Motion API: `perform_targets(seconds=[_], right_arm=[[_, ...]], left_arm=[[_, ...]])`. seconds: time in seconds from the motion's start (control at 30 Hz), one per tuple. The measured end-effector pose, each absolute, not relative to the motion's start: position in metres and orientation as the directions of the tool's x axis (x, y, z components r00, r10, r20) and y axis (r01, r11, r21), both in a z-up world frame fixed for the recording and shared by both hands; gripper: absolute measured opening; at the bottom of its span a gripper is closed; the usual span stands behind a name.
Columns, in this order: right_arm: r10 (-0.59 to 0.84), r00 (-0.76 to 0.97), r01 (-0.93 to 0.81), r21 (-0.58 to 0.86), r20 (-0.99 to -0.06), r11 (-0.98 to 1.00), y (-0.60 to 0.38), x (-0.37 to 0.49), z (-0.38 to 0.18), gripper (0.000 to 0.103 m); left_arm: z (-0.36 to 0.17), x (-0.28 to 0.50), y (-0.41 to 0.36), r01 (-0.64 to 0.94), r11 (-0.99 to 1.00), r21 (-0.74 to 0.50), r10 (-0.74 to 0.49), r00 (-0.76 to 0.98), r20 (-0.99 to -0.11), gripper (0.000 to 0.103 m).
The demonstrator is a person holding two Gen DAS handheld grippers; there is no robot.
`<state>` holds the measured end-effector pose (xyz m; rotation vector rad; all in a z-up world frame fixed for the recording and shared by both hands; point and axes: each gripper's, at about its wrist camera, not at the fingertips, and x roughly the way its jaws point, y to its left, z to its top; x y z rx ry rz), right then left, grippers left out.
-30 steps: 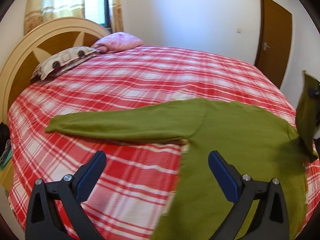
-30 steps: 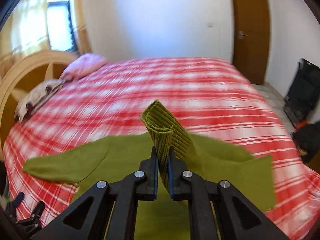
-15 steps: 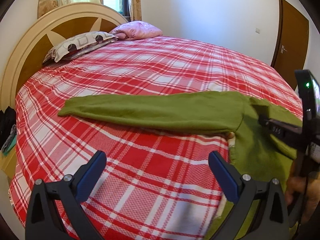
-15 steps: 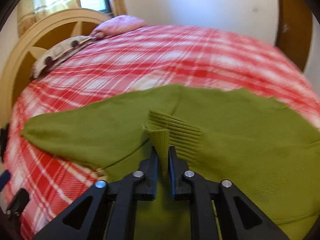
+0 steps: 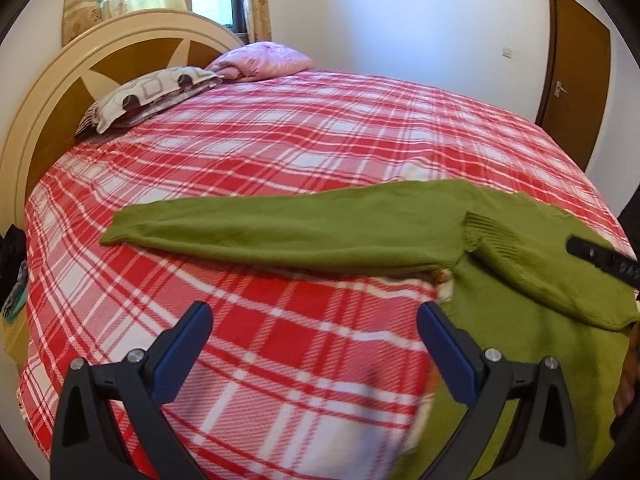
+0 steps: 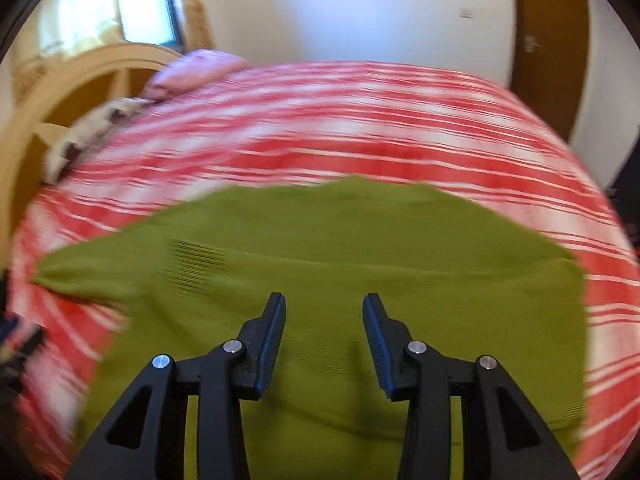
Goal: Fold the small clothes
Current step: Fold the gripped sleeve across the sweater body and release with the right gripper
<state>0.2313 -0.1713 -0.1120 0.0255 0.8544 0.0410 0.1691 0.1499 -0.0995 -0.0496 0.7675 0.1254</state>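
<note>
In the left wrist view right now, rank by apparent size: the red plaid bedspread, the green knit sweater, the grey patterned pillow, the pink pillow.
1. Red plaid bedspread
2. Green knit sweater, partly cut off at the frame edge
3. Grey patterned pillow and pink pillow: look alike and sit far back, so unranked.

We saw a bed (image 5: 280,152) under a red-and-white plaid cover; on it lay a green sweater (image 5: 320,232) spread flat, and two pillows (image 5: 152,92) by the headboard.
</note>
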Motion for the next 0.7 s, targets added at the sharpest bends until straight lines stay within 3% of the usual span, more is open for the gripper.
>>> perform_targets(seconds=[0.23, 0.37, 0.5, 0.6, 0.7], right_arm=[[-0.141, 0.579, 0.234, -0.002, -0.803, 0.972, -0.292, 0.201, -0.14, 0.041], [-0.184, 0.591, 0.302, 0.003, -0.785, 0.953, -0.329, 0.163, -0.136, 0.042], [-0.066, 0.658, 0.336, 0.213, -0.751, 0.918, -0.363, 0.15, -0.116, 0.042], [-0.013, 0.671, 0.317, 0.271, -0.742, 0.909, -0.38, 0.172, -0.104, 0.041], [0.025, 0.643, 0.33, 0.306, -0.766, 0.893, -0.397, 0.204, -0.112, 0.033]], left_arm=[[-0.091, 0.169, 0.11, -0.07, 0.996, 0.052, 0.086, 0.723, -0.685, 0.103], [-0.092, 0.174, 0.098, -0.055, 0.997, 0.058, 0.079, 0.715, -0.695, 0.103], [-0.091, 0.181, 0.079, -0.032, 0.996, 0.082, 0.08, 0.714, -0.695, 0.103], [-0.088, 0.189, 0.057, -0.002, 0.994, 0.107, 0.075, 0.726, -0.683, 0.103], [-0.089, 0.198, 0.03, 0.039, 0.991, 0.132, 0.061, 0.732, -0.678, 0.103]])
